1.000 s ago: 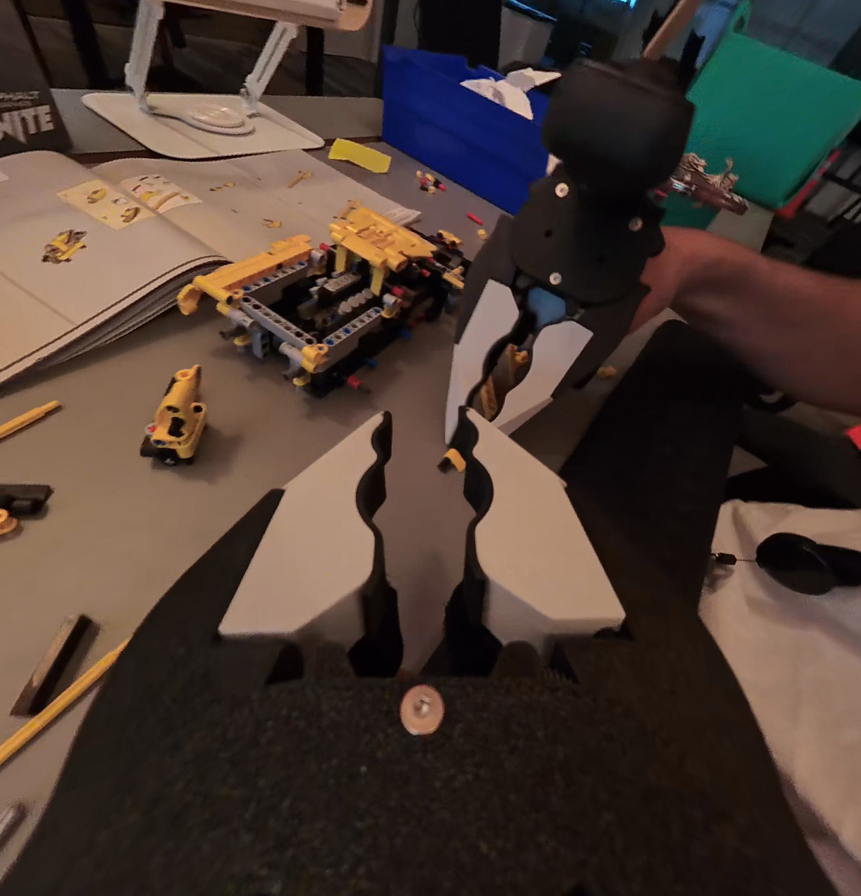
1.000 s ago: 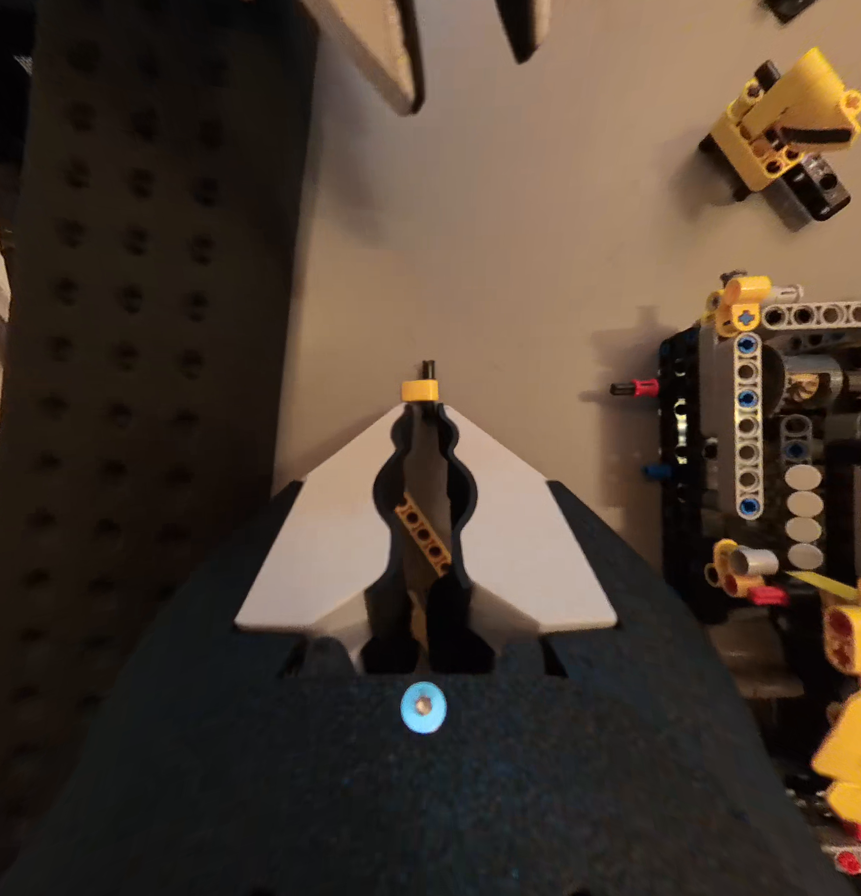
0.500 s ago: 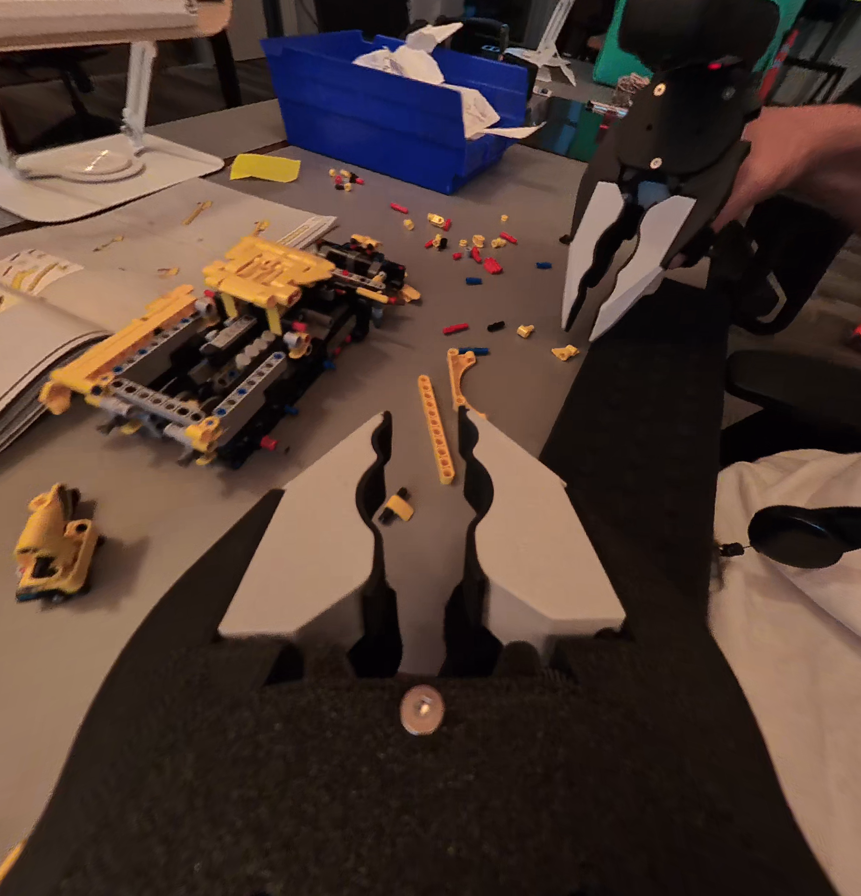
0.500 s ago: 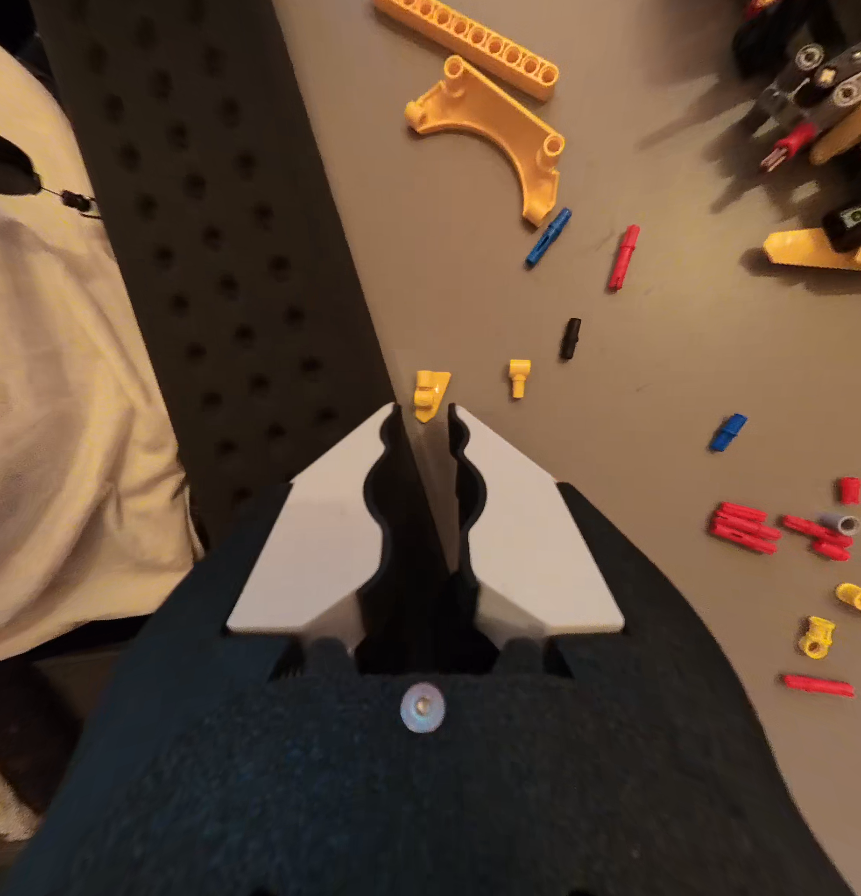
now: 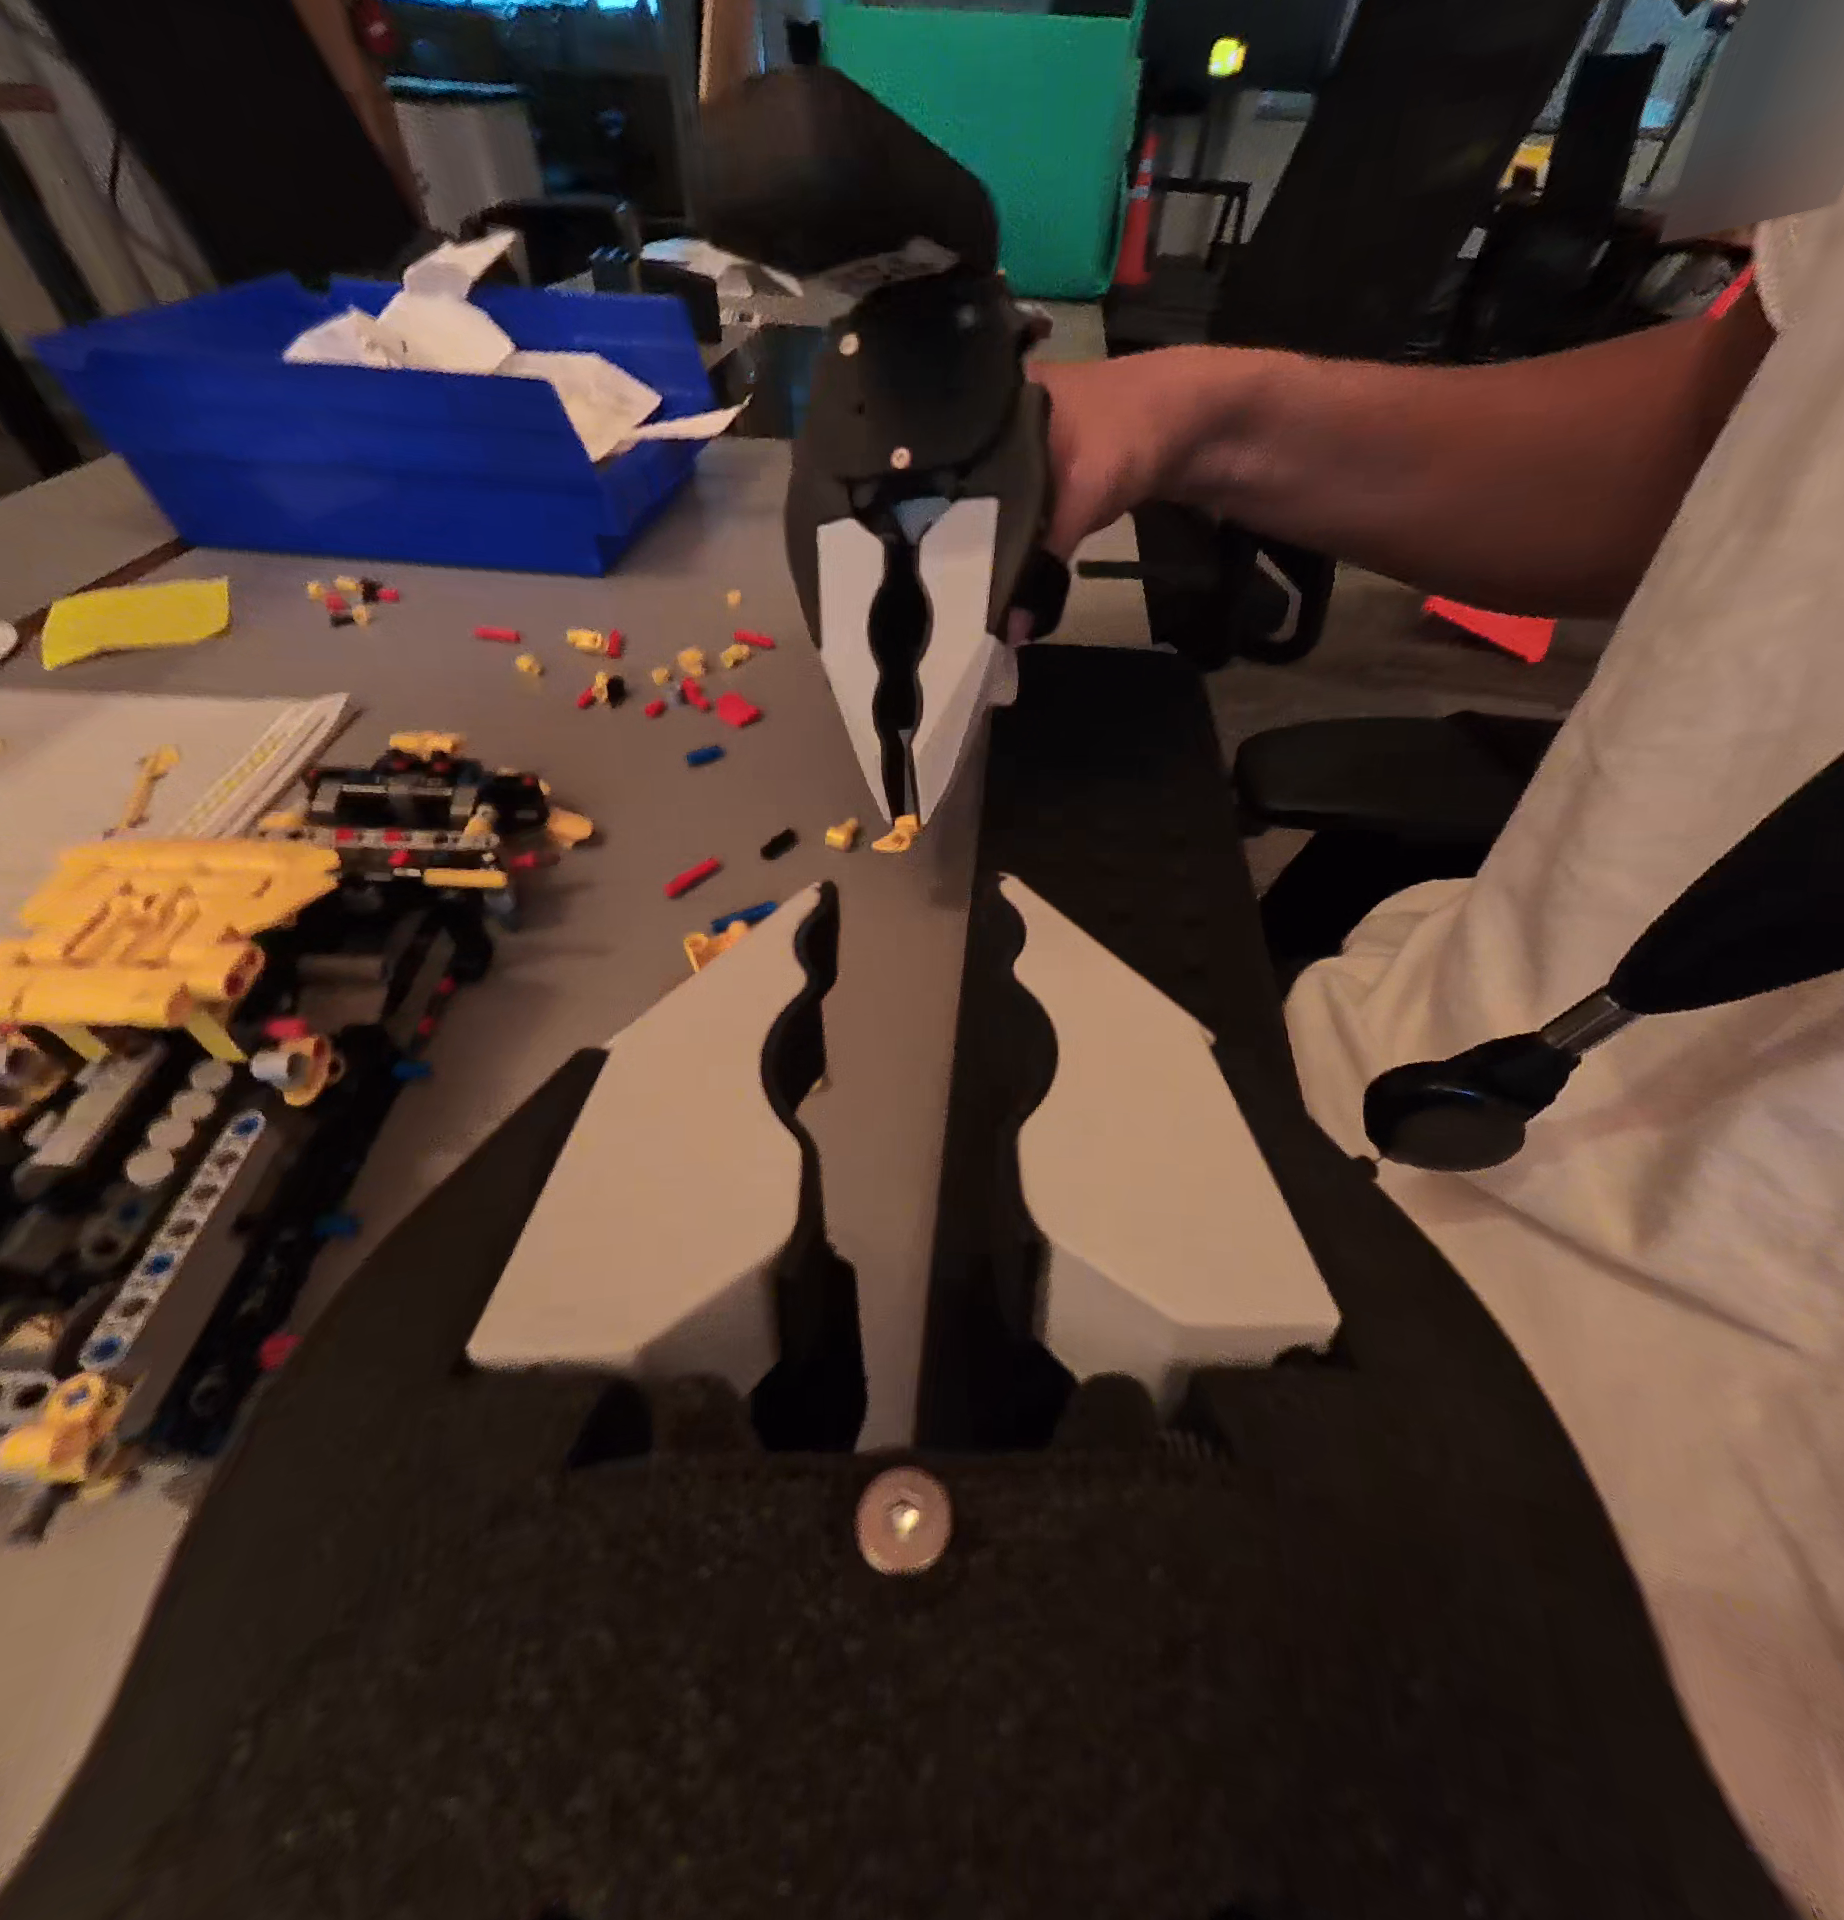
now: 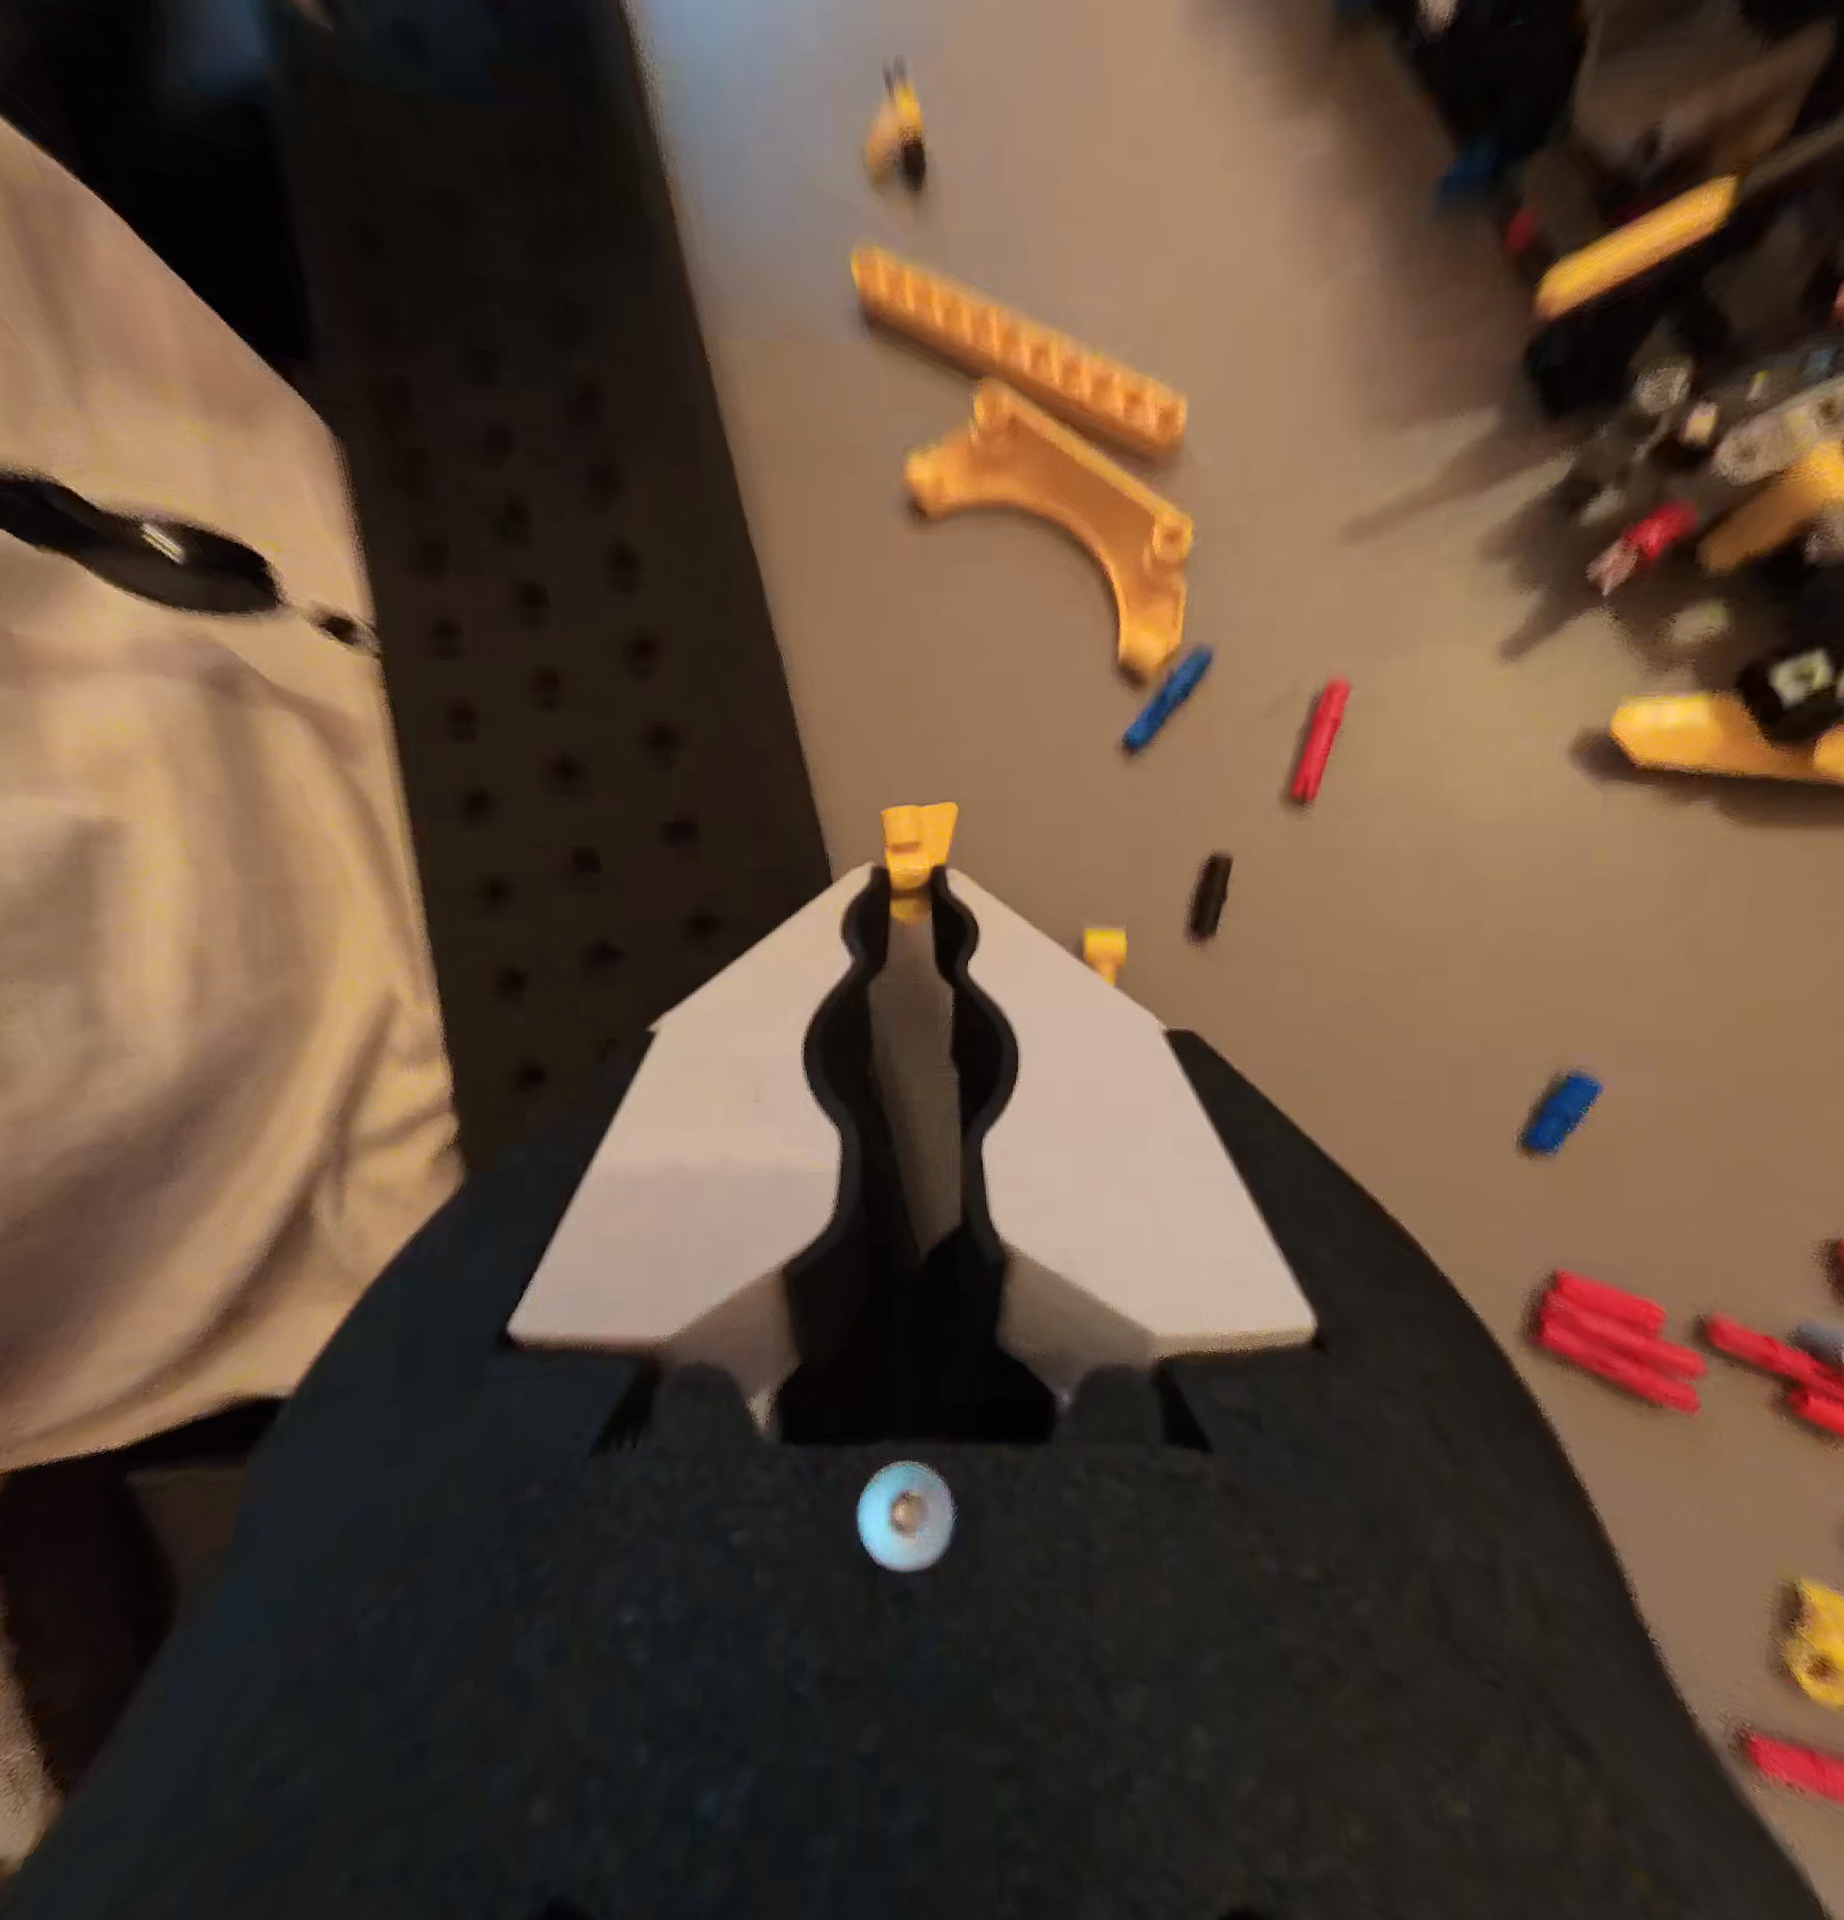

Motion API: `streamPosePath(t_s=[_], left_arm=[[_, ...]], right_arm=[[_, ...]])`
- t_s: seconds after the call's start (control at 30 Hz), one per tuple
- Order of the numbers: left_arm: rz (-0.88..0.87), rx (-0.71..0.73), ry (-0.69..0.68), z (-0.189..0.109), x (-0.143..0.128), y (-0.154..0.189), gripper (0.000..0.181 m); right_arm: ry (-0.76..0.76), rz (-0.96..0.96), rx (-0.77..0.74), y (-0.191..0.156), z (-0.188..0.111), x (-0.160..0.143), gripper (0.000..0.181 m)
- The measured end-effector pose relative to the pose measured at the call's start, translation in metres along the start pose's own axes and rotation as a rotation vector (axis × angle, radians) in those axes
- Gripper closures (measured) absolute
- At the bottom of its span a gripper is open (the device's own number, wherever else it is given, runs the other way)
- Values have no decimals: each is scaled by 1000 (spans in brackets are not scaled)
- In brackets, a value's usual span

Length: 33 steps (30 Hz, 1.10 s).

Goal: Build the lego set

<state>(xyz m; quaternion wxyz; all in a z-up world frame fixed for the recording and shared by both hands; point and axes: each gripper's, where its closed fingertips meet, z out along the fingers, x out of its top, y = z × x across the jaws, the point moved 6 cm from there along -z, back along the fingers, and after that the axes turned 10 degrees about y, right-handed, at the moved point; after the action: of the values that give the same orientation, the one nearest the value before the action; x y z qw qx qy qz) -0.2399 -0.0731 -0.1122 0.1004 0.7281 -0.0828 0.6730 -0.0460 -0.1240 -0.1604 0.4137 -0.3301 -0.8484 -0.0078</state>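
The right hand-held gripper (image 6: 910,883) pinches a small yellow plastic connector piece (image 6: 916,836) by its very tips at the grey table (image 6: 1001,727) edge, the left hand-held gripper (image 5: 902,914) empty and apart; so shallow a hold could let it twist free.

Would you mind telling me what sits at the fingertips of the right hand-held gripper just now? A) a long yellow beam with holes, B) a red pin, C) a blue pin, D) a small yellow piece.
D: in the right wrist view the right hand-held gripper has its tips nearly closed around a small yellow piece, while the long yellow beam lies apart on the table.
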Motion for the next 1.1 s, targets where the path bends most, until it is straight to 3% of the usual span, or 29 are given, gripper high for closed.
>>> streamPosePath(t_s=[0.2,0.37,0.53,0.7,0.83,1.0,1.1], left_arm=[[227,-54,-135,12,10,-11,154],[340,-84,-123,21,25,-18,154],[269,-138,-87,22,25,-9,156],[225,-142,-42,20,20,-2,179],[217,-124,-33,21,18,-2,176],[267,-83,-58,22,16,-3,156],[278,-107,-71,22,15,0,156]], right_arm=[[305,187,433,-13,2,56,175],[401,304,722,-19,11,84,175],[407,336,796,-22,16,89,175],[405,366,822,-24,18,88,175],[387,367,811,-23,19,87,175],[353,373,799,-20,17,85,175],[336,370,807,-22,17,84,175]])
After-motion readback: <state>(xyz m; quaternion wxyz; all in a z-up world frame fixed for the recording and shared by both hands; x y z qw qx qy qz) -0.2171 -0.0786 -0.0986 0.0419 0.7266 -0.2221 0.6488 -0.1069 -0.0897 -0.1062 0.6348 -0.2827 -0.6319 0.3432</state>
